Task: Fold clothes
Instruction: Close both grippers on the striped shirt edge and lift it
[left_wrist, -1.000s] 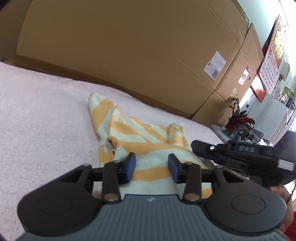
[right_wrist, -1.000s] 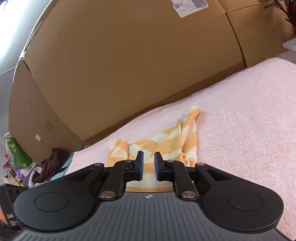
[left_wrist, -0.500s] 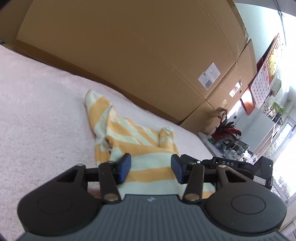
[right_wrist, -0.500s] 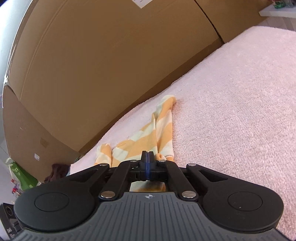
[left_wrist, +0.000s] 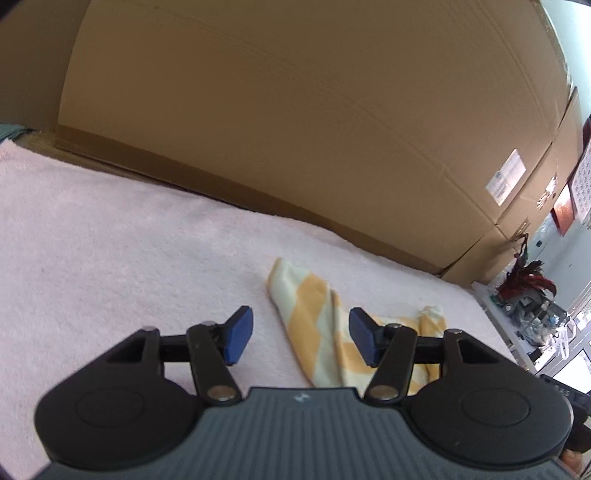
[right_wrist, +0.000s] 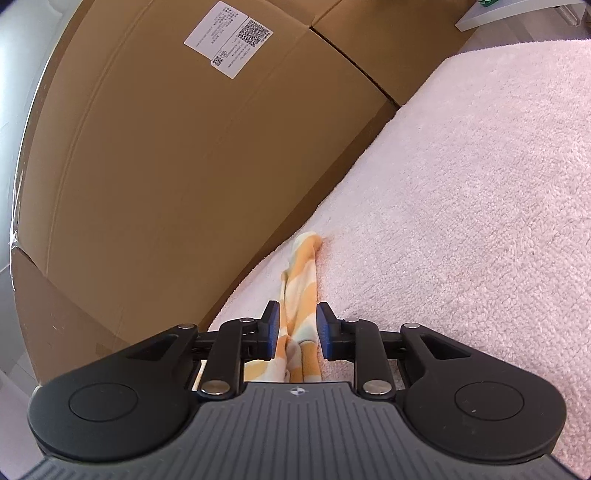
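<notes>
A yellow and pale-green striped garment (left_wrist: 310, 306) lies crumpled on the pink fleecy surface (left_wrist: 110, 240). My left gripper (left_wrist: 301, 338) hovers just short of its near left edge. Its jaws are opening wide and the blue pads touch nothing; the cloth lies beyond and below them. In the right wrist view the garment (right_wrist: 306, 258) runs away from me as a narrow strip. My right gripper (right_wrist: 297, 330) straddles its near end. These jaws are opening too, and cloth sits between the blue pads without being pressed.
Large cardboard boxes (left_wrist: 295, 110) wall off the far side of the surface, and they fill the left of the right wrist view (right_wrist: 166, 166). A cluttered shelf with a red plant (left_wrist: 532, 269) stands at the far right. Bare pink surface (right_wrist: 461, 221) stretches to the right.
The left gripper slid left and back from the garment while its jaws widened. The right gripper shut fully half a second ago, then parted again, and rolled so the garment looks narrower.
</notes>
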